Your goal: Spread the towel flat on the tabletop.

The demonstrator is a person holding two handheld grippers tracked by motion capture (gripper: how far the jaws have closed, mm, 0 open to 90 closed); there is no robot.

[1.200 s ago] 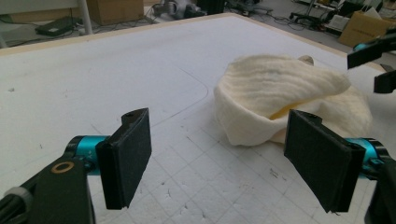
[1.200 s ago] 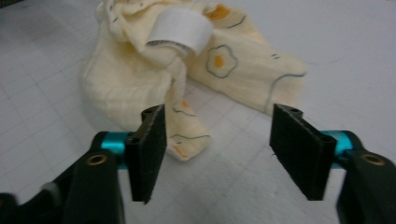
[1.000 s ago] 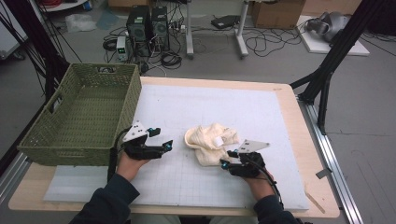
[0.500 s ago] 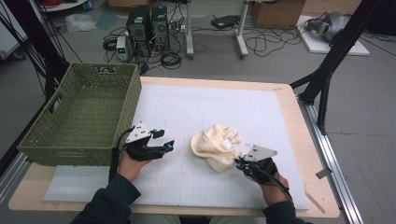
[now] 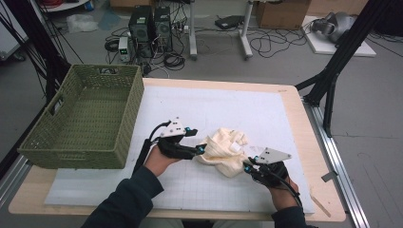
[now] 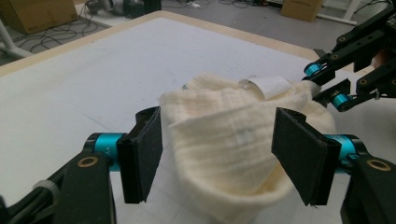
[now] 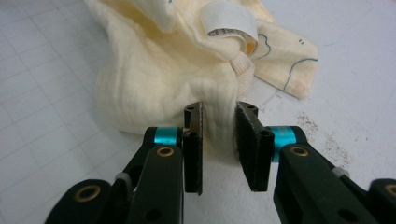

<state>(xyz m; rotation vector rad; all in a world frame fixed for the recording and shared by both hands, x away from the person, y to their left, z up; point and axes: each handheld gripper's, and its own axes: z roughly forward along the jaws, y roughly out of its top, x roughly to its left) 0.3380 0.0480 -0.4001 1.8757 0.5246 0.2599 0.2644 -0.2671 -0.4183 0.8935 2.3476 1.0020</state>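
From high up we see the whole table (image 5: 285,102), with a green basket (image 5: 85,118) well off past the left claw (image 5: 198,141) and a soft cream cloth (image 5: 223,149) bunched up between the two claws. The claw cameras show us small things that the high view cannot: a white tag (image 7: 229,23) curled on top of the cloth, and thin blue lines drawn on a flat corner of it.

In the left gripper view, the left claw (image 6: 217,151) stands wide apart, with the near lump of cloth (image 6: 229,140) sitting right between its two black pads (image 6: 142,154). Its jaws have just been opening a bit more. We think the pads do not press the cloth, though the right-hand pad is very close to it, so it is hard to be sure.

In the right gripper view, the right claw (image 7: 219,140) is pinched on a fold of the cloth (image 7: 159,79). Its jaws have just eased a little, yet the fold is squeezed tight between the pads (image 7: 194,144). The rest of the cloth lies just ahead of that claw, on the white mat.
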